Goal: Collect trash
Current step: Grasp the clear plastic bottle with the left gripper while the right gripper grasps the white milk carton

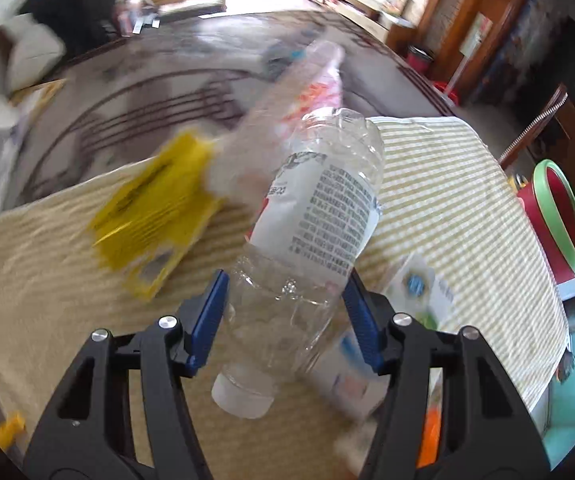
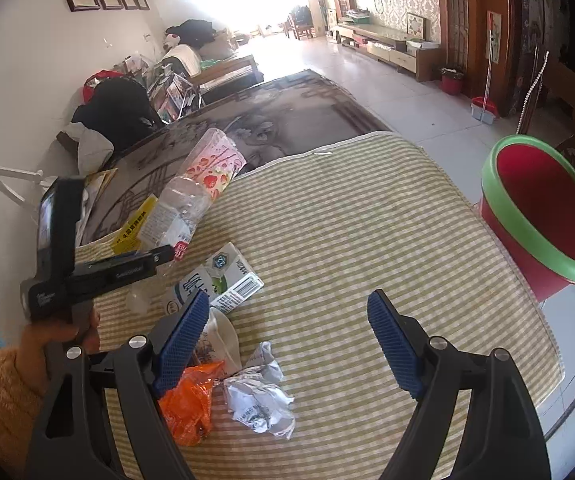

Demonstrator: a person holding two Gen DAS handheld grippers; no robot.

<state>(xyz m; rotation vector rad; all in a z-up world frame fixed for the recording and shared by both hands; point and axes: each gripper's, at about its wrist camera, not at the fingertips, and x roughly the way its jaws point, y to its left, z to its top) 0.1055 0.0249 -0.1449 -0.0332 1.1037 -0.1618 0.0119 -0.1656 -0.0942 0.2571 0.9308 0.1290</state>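
Observation:
My left gripper is shut on a clear plastic bottle with a white label, cap towards the camera, held above the striped mat. The bottle also shows in the right wrist view, beside the left gripper's body. My right gripper is open and empty over the mat. Below it lie a crumpled paper, an orange wrapper and a milk carton. A red bin with a green rim stands at the right, and also in the left wrist view.
A yellow packet and a strawberry-print plastic cup lie at the mat's far left. A milk carton lies under the bottle. A dark patterned rug lies beyond the mat, with sofas and clutter at the left wall.

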